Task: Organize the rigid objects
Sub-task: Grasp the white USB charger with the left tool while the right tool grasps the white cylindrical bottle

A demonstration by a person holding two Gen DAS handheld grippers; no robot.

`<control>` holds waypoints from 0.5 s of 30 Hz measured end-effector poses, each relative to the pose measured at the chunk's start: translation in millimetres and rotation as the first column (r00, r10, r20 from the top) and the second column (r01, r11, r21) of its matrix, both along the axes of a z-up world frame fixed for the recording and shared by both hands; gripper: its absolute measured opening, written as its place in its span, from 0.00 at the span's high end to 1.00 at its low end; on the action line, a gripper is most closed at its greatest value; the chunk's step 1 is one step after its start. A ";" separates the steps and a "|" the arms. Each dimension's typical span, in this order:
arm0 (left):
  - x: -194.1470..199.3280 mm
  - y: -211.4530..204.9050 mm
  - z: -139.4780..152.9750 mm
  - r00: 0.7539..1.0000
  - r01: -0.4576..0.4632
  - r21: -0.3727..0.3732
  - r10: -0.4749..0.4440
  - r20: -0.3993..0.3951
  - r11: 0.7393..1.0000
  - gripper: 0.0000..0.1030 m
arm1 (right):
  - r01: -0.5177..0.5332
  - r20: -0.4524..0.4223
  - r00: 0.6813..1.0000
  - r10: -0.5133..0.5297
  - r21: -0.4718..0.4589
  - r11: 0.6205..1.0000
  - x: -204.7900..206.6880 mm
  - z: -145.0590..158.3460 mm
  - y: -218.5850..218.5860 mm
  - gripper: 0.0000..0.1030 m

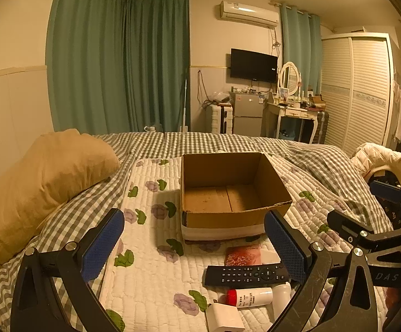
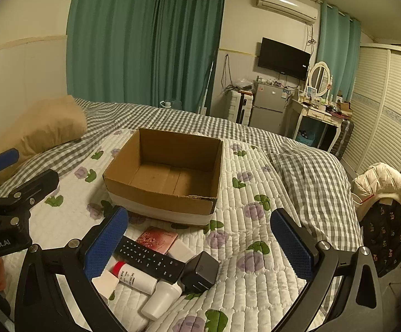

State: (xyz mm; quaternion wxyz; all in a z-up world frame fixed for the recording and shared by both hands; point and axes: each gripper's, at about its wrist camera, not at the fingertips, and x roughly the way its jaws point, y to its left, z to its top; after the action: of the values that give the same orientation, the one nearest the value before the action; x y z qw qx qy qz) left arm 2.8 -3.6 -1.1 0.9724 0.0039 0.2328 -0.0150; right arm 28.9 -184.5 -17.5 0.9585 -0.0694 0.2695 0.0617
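Observation:
An empty cardboard box (image 1: 270, 178) (image 2: 217, 166) stands open on the quilted floral bedspread. In front of it lie a black remote (image 1: 246, 274) (image 2: 149, 257), a white bottle with a red cap (image 1: 248, 297) (image 2: 134, 276), a white cup (image 2: 160, 298), a white adapter (image 1: 223, 318), a black cube charger (image 2: 200, 272) and a pink card packet (image 1: 243, 254) (image 2: 157, 239). My left gripper (image 1: 194, 246) is open and empty above the items' left side. My right gripper (image 2: 200, 246) is open and empty over the items.
A tan pillow (image 1: 42, 177) lies at the left on the checked duvet (image 1: 200, 141). A cream jacket on a chair (image 2: 385, 185) stands at the bed's right edge. A fridge, dresser and wardrobe are beyond the bed.

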 end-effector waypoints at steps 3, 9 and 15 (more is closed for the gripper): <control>3.1 -0.4 -7.5 1.000 0.004 0.005 -0.004 -0.020 1.000 0.00 | 0.001 -0.019 1.000 -0.001 -0.006 1.000 0.5 -5.5 1.6 0.00; 20.2 -6.2 -49.7 0.986 0.003 0.037 0.004 -0.169 0.999 0.00 | 0.005 -0.098 0.995 -0.007 -0.018 1.000 7.5 -31.8 -1.3 0.00; 23.2 -23.3 -106.7 0.929 0.068 0.070 -0.038 -0.368 0.995 0.00 | -0.002 -0.225 0.974 -0.002 -0.019 1.000 18.1 -69.2 -4.2 0.00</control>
State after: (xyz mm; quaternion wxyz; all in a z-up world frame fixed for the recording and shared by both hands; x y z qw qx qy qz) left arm 26.0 -26.9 -107.7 0.9102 0.0471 0.4102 -0.0322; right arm 47.0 -188.6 -86.7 0.9211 -0.0711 0.3769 0.0665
